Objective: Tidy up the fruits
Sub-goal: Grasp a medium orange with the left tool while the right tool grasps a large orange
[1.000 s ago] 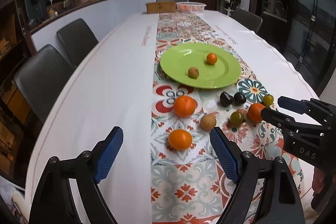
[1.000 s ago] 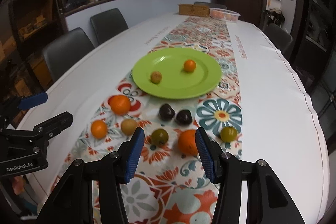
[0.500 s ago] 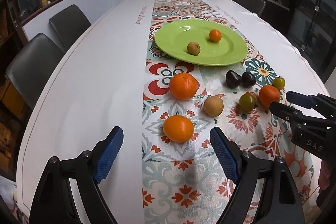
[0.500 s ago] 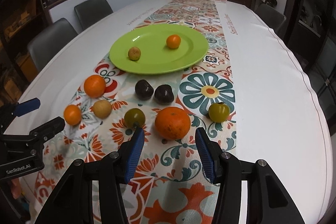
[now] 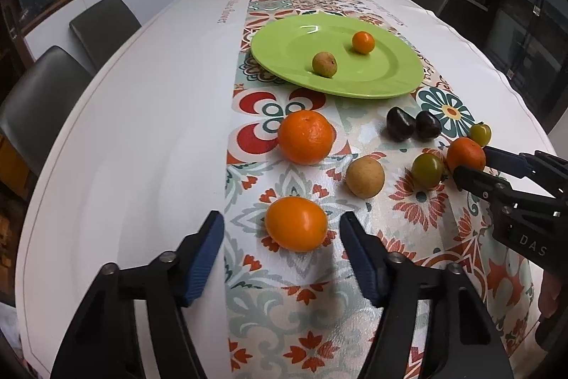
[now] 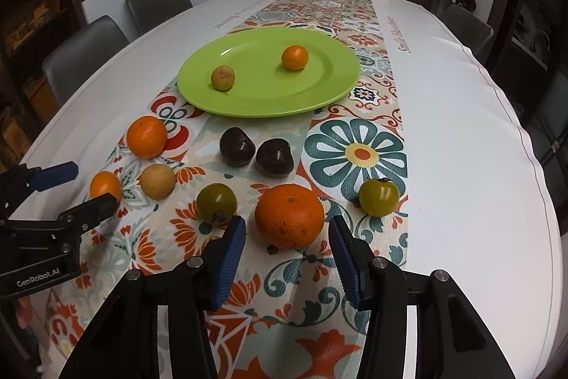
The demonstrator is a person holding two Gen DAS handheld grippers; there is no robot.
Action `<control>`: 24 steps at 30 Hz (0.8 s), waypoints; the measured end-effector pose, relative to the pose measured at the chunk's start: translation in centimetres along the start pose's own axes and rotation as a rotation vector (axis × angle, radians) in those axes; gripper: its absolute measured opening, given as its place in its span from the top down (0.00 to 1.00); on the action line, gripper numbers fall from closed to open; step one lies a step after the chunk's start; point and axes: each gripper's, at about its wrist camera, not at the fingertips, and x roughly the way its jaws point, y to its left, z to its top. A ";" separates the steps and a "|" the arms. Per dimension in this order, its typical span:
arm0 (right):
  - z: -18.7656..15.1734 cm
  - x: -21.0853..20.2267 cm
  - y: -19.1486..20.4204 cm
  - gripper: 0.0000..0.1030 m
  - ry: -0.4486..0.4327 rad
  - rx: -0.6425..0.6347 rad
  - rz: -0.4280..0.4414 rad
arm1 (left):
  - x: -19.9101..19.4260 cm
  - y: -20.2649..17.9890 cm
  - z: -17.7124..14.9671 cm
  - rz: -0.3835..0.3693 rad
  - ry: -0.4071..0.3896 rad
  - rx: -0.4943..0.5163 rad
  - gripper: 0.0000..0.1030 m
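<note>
On the round green plastic plate [image 6: 319,95], two fruits are already placed: a small orange mandarin [image 6: 294,58] and a small tan-green round fruit [image 6: 223,77]. Eight are left on the patterned runner of the white counter [image 6: 461,130]: three orange citrus, a tan longan-like fruit [image 6: 156,181], two dark purple plums [image 6: 237,146], two green tomatoes [image 6: 378,196]. Task judged roughly a fifth done. Left gripper [image 5: 282,244]: jaws released, spread around the smooth orange citrus [image 5: 296,223], not touching. Right gripper [image 6: 287,249]: jaws released, flanking the big dimpled orange [image 6: 289,215], no contact seen. Both pickups not yet made.
</note>
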 end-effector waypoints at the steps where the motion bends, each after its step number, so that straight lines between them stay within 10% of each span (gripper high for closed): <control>1: 0.0 0.0 0.0 0.54 -0.001 -0.002 0.003 | 0.1 0.0 0.0 -0.004 0.005 -0.001 0.44; 10: 0.2 0.2 -0.1 0.58 -0.008 -0.005 0.005 | 1.0 -0.2 0.1 -0.032 0.036 -0.008 0.63; 24: 0.2 -0.6 -0.4 0.60 -0.047 0.005 0.017 | -0.7 -0.9 0.7 -0.038 -0.008 0.003 0.64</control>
